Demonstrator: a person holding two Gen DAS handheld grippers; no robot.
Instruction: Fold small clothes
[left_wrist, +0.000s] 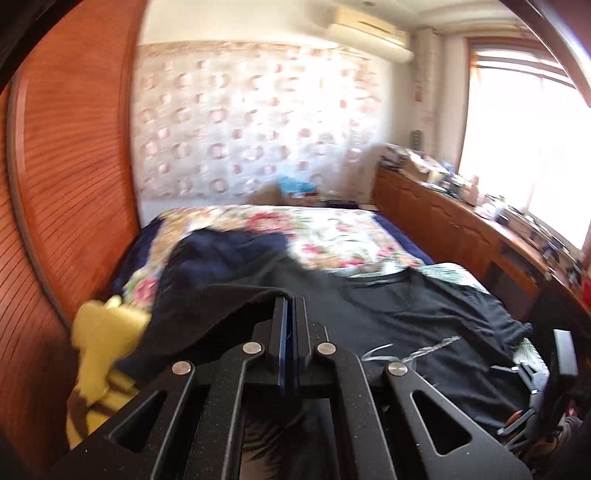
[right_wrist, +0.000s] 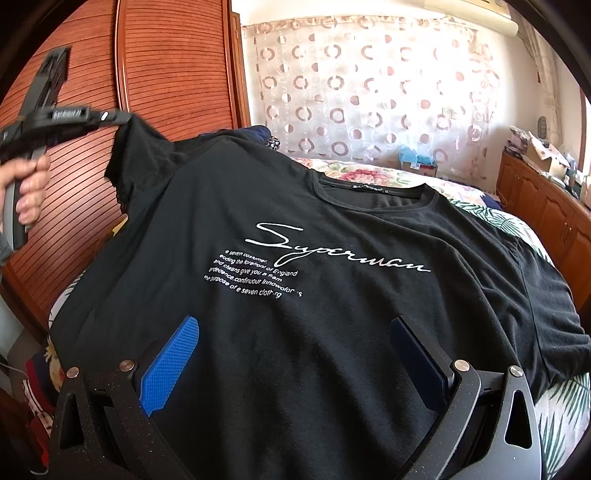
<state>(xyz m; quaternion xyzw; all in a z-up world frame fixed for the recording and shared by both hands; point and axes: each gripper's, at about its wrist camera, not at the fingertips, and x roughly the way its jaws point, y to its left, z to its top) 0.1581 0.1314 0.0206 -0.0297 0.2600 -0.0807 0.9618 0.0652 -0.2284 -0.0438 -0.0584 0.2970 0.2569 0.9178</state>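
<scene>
T-shirt: the black T-shirt lies face up on the bed, white script print showing, collar toward the far end; its sleeve on my left side is raised off the bed.
Left gripper: I see the left gripper with its fingers pressed together on the edge of that sleeve; black cloth drapes away from the tips. In the right wrist view the same gripper holds the sleeve up in the air.
Right gripper: my right gripper hovers over the hem with its fingers spread wide, gripping nothing.
Slip risk: the pinch looks like it takes only a thin bit of cloth, so I judge a quick pull could strip the sleeve out.
Drag risk: nothing pins the body, so carrying the sleeve across may haul the whole shirt and skew the fold.
Tangle risk: a dark navy garment lies just beside the lifted sleeve and a yellow item nearby; either might get swept along.
Crease risk: the print could bunch if the fold lands crooked.
</scene>
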